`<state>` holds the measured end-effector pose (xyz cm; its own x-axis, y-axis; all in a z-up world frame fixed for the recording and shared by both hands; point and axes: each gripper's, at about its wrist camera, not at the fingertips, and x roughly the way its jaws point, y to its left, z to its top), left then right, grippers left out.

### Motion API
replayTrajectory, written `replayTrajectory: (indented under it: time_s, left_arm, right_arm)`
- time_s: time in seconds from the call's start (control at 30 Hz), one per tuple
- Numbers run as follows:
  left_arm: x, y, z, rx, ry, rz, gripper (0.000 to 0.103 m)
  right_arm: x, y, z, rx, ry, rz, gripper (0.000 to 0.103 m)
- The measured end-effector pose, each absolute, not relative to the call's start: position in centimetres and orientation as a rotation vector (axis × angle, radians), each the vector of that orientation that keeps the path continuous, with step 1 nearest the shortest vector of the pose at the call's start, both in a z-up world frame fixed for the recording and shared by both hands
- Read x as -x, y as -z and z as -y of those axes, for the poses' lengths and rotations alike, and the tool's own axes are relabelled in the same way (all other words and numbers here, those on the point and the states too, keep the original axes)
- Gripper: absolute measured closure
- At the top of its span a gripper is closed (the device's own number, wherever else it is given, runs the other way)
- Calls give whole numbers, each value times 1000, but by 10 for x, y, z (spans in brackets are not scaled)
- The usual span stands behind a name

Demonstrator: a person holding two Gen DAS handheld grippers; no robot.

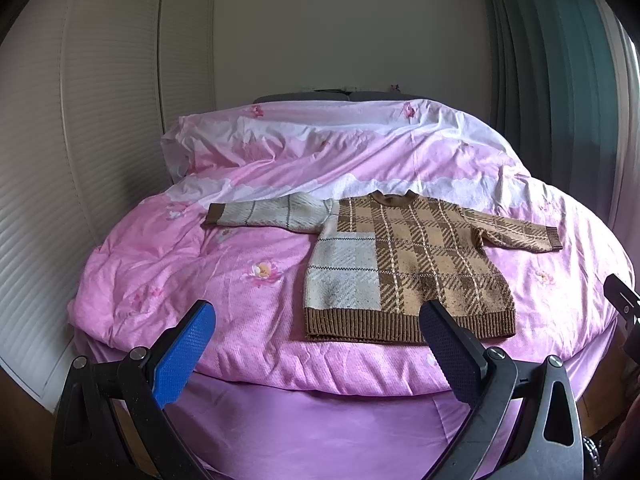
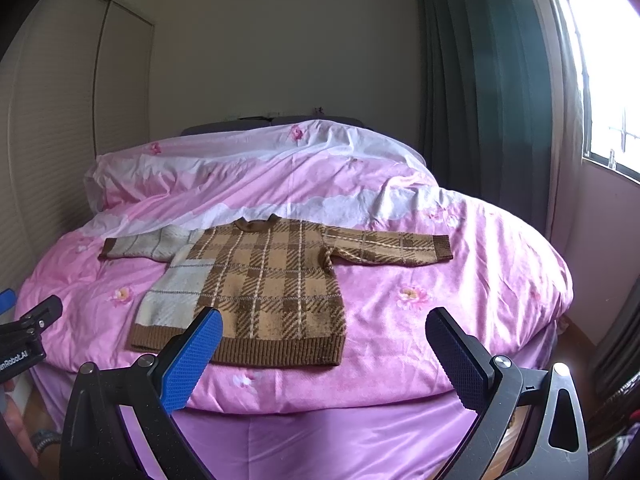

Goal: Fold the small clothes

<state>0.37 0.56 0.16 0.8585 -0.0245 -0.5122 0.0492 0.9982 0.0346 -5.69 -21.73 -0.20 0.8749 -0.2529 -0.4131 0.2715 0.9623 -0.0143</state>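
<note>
A small brown and tan plaid sweater (image 1: 420,256) with a white-grey patch and one white-grey sleeve lies flat on the pink quilt, face up, both sleeves spread sideways. It also shows in the right wrist view (image 2: 272,280). My left gripper (image 1: 318,316) is open and empty, held in front of the bed, just short of the sweater's ribbed hem. My right gripper (image 2: 324,320) is open and empty, held off the bed's near edge, to the right of the hem.
The pink floral quilt (image 1: 180,264) covers a bed with a purple sheet (image 1: 320,420) at the front. A louvered wardrobe (image 1: 100,120) stands left. Dark green curtains (image 2: 480,80) and a bright window (image 2: 608,80) are right.
</note>
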Motion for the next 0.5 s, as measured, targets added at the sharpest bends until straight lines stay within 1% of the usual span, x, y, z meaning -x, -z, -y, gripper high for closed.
replayTrajectory:
  time_s: [0.5]
  left_arm:
    - [-4, -1, -8, -47, 42, -538, 0]
  right_arm:
    - [57, 2, 218, -51, 273, -425, 0]
